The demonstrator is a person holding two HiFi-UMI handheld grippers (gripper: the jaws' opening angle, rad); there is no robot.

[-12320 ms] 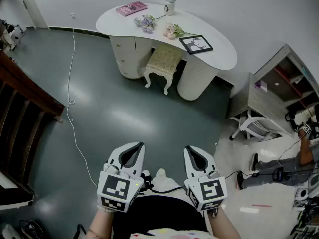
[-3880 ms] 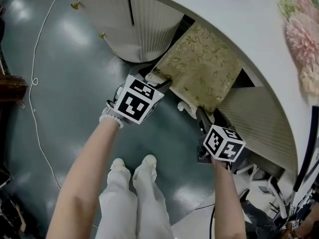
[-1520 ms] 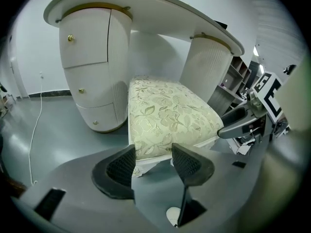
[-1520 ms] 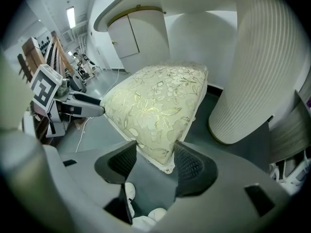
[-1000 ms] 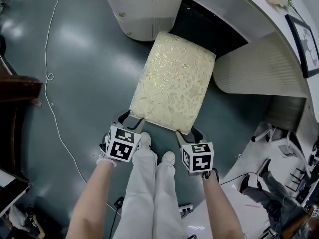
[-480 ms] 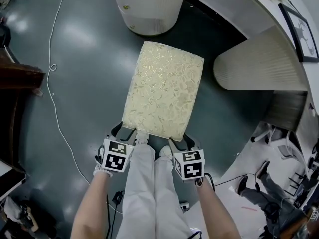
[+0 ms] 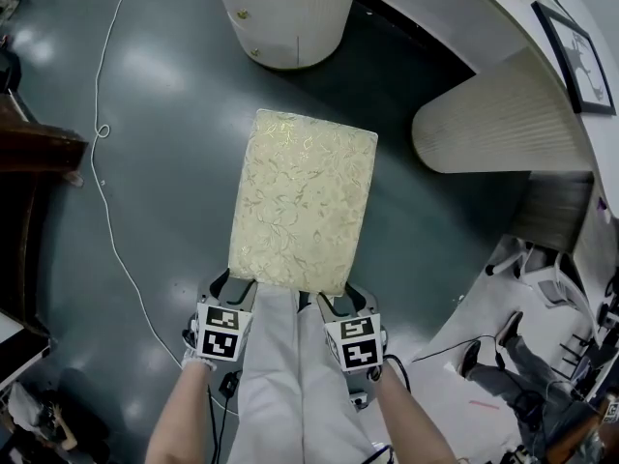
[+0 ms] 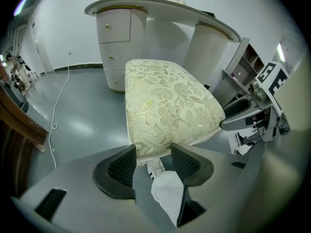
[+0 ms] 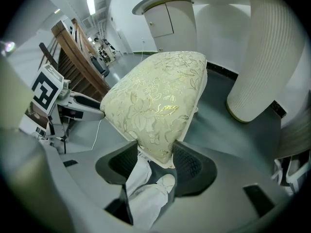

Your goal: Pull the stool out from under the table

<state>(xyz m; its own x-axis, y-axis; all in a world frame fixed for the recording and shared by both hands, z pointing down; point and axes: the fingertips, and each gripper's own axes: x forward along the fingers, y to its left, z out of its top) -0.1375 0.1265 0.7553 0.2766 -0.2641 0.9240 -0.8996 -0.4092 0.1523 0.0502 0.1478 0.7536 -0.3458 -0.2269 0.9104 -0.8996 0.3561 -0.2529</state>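
The stool point(image 7: 302, 201), with a cream floral cushion, stands on the grey floor, out from under the white table point(image 8: 160, 8) and its ribbed pedestal point(image 7: 493, 124). My left gripper point(image 7: 237, 286) is shut on the near left corner of the seat, and the corner sits pinched between the dark pads point(image 8: 153, 157). The right gripper point(image 7: 338, 298) grips the near right corner the same way, with the cushion's tip wedged between its jaws point(image 9: 155, 161). In both gripper views the cushion point(image 8: 167, 101) point(image 9: 155, 101) fills the middle. The stool's legs are hidden under the seat.
A drawer cabinet point(image 7: 290, 17) holds up the table's left end. A white cable point(image 7: 102, 162) trails over the floor at left beside dark wooden furniture point(image 7: 39, 153). My white-trousered legs point(image 7: 290, 375) stand right behind the stool. Another person's legs point(image 7: 522, 356) show at lower right.
The stool has slid toward me, away from the table, with both grippers on its near corners. Its far edge now sits well short of the gap between cabinet and pedestal.
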